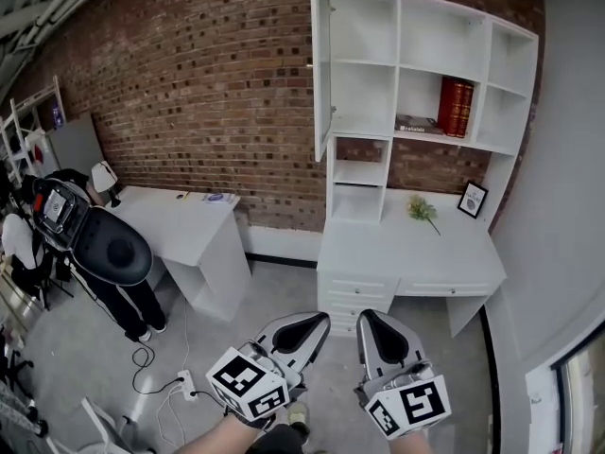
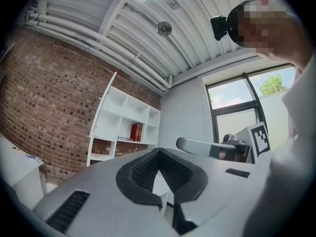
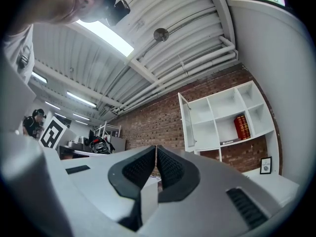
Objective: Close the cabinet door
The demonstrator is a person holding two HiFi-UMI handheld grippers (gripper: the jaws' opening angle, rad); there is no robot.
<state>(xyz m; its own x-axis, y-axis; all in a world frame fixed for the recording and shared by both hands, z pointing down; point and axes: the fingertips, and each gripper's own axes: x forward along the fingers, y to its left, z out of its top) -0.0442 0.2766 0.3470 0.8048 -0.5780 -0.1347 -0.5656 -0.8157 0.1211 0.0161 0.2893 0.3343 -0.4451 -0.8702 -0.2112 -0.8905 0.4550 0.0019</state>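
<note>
Cabinet door (image 1: 321,64) stands swung out from the left edge of the white shelf unit (image 1: 425,55), seen nearly edge-on, its long axis upright. It lies well ahead of and above both tools, against the rough red brick wall (image 1: 208,83). The left tool (image 1: 319,322) sits almost straight below the door in the head view; the right tool (image 1: 371,316) is just to its right, under the open compartments. Both tools have their ribbed black pads pressed together at the tips, with nothing between them.

Since the door must swing rightward across the left compartments, the left tool looks better placed to reach its outer face. The door is a thin, flat, smooth white panel that should push easily. Red books (image 1: 456,107) stand in a right-hand compartment, above the white surface (image 1: 416,253)
</note>
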